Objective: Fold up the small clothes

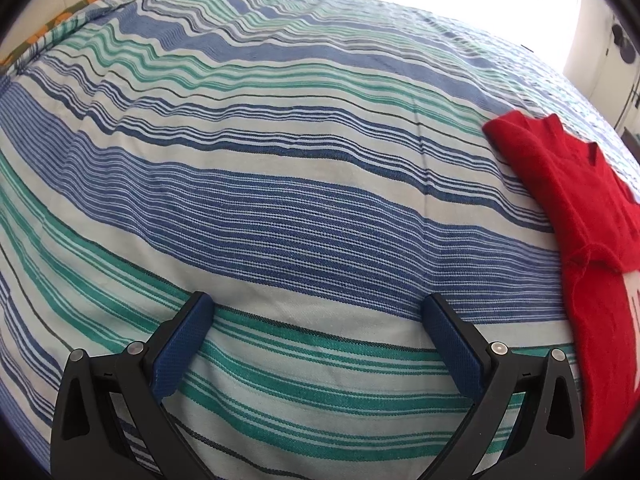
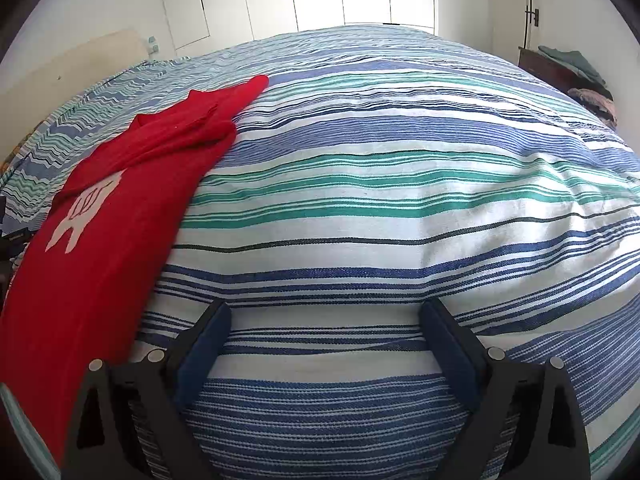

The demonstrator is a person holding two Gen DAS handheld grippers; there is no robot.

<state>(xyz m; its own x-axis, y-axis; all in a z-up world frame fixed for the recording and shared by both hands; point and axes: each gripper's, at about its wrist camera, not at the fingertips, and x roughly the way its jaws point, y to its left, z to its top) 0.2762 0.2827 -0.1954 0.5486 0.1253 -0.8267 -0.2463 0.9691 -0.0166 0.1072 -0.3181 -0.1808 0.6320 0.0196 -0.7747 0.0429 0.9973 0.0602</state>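
I have both the left gripper (image 1: 316,312) and right gripper (image 2: 325,322) spread wide and empty over the striped bedspread (image 2: 380,200), red sweater (image 2: 104,216) at frame left there, so I risk pinching bedspread with the knit.

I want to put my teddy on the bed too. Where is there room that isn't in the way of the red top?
Lots of room. The striped bedspread is bare from the red top's right edge across to the bed's far side, and bare on its other side too, in front of the open left gripper. The open right gripper holds nothing. Only the strip under the top is taken.
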